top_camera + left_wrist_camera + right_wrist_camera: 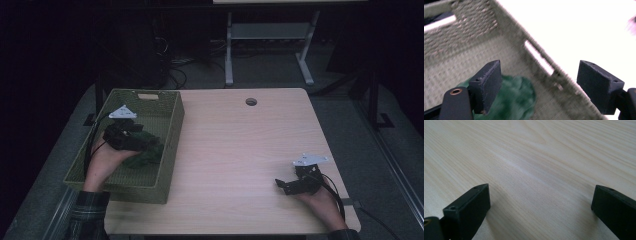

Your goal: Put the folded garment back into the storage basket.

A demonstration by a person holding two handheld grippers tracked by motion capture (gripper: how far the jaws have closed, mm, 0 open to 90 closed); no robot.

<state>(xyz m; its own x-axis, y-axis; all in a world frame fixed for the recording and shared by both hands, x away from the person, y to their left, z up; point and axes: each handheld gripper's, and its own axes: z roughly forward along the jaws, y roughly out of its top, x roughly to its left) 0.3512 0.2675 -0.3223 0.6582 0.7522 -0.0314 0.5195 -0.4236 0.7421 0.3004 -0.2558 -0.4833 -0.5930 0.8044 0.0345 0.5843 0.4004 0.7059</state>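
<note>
Green crumpled cloth [145, 150] lies on the floor of the olive woven rectangular basket [172, 125] at the pale wooden table's [240, 150] left edge. Above it, the left gripper [537, 82] has its jaws wide apart, holding nothing. The right gripper [287, 185] rests wide open and empty on the table. Lifting straight up would best clear the basket wall.

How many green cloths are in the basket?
1. The green cloth lies on the floor of the basket, near its right wall, just under the left hand-held gripper. The hand covers part of the basket, so another could be hidden.
</note>
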